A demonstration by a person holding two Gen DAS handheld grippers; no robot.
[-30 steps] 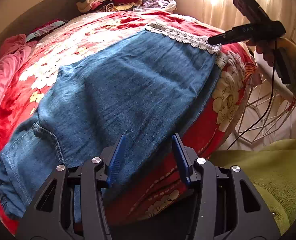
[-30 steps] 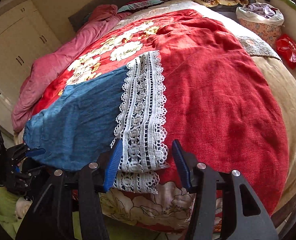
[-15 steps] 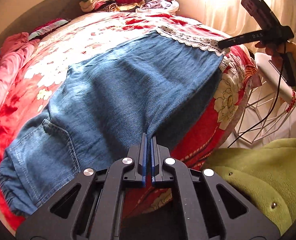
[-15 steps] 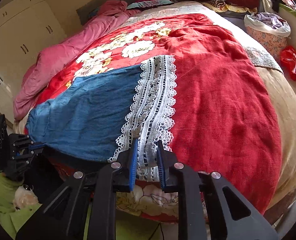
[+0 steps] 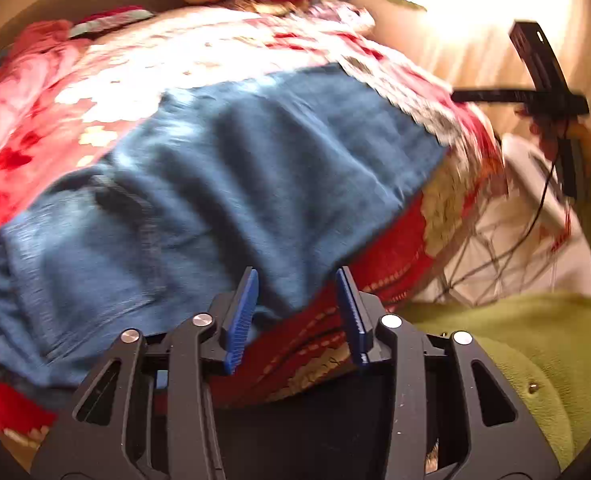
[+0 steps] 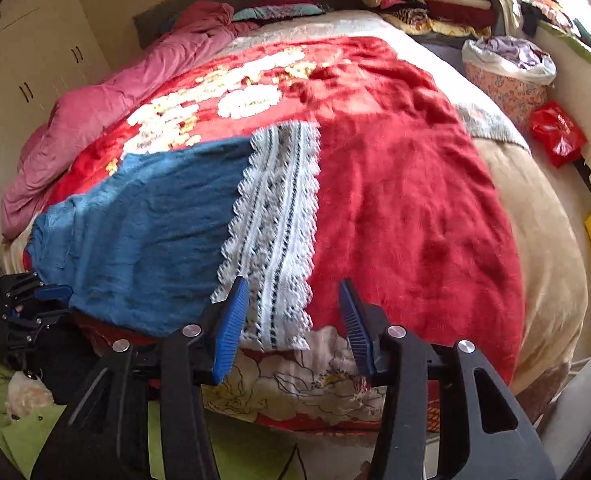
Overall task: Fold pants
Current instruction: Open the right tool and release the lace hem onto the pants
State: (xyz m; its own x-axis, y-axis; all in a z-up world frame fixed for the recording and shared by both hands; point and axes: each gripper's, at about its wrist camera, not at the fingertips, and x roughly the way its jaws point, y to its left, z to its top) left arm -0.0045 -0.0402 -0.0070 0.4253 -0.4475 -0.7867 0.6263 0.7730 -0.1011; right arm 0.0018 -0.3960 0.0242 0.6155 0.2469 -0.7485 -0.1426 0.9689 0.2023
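Both pairs of jaws, pinched shut half a second ago, are opening again and grip nothing: the left gripper point(image 5: 295, 312) stands over the near edge of the blue denim pants point(image 5: 223, 184), the right gripper point(image 6: 293, 320) over their white lace-trimmed hem point(image 6: 275, 216). The pants lie flat lengthwise across the red floral blanket point(image 6: 395, 200) on the bed. Judged step: release after straightening; next, re-grasp hem and carry it toward the waistband.

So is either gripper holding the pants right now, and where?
Neither. Both grippers are opening; the left gripper has the pants edge between its fingers, the right gripper the lace hem, unpinched.
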